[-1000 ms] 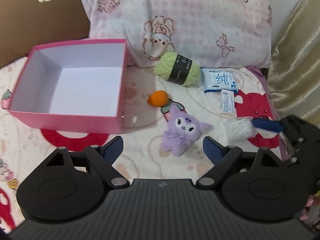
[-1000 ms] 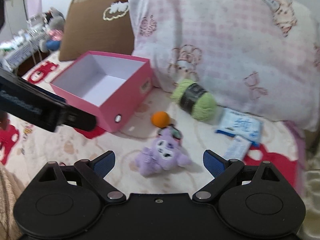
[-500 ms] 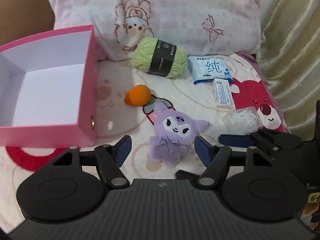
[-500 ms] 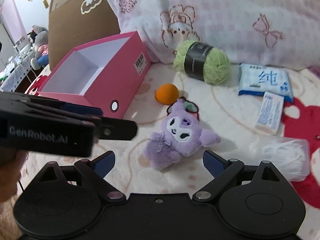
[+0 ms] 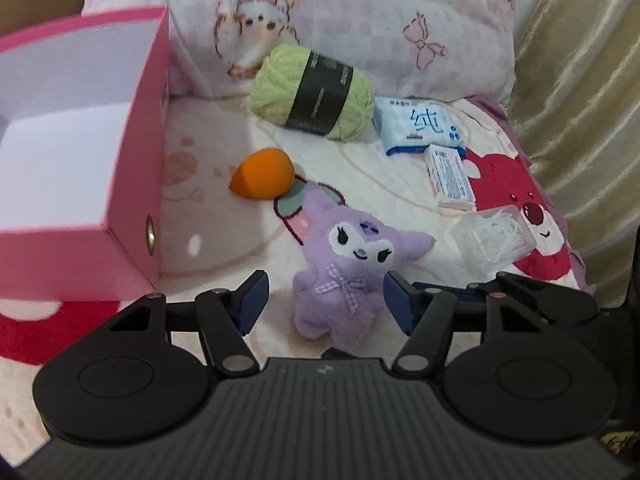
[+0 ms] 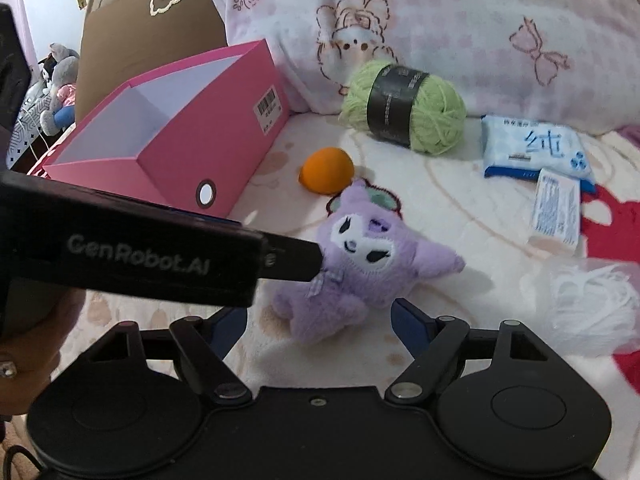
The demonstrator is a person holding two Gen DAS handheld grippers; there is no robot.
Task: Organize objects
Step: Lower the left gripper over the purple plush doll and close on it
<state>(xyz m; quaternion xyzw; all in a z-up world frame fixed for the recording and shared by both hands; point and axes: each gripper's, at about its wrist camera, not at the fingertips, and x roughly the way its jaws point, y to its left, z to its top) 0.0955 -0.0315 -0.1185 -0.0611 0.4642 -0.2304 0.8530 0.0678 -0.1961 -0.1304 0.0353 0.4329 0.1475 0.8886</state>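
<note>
A purple plush toy (image 5: 348, 272) lies on the blanket, its lower body between the open fingers of my left gripper (image 5: 325, 300). It also shows in the right wrist view (image 6: 360, 268), just ahead of my open right gripper (image 6: 316, 322). The left gripper's black body (image 6: 152, 252) reaches in from the left there and touches the plush. An open pink box (image 5: 80, 168) stands to the left and holds nothing I can see. An orange sponge (image 5: 262, 174), a green yarn ball (image 5: 312, 92), a blue tissue pack (image 5: 418, 124), a small white packet (image 5: 450, 178) and a clear box of white sticks (image 5: 494, 240) lie around.
A pink patterned pillow (image 5: 360, 20) leans behind the objects. A gold curtain (image 5: 580, 80) hangs at the right. A brown cushion (image 6: 132, 32) stands behind the box. Stuffed toys (image 6: 56, 80) sit far left.
Both grippers have moved in toward the purple plush. My left gripper's fingers now stand on either side of its lower body, and the jaw gap has narrowed a little.
</note>
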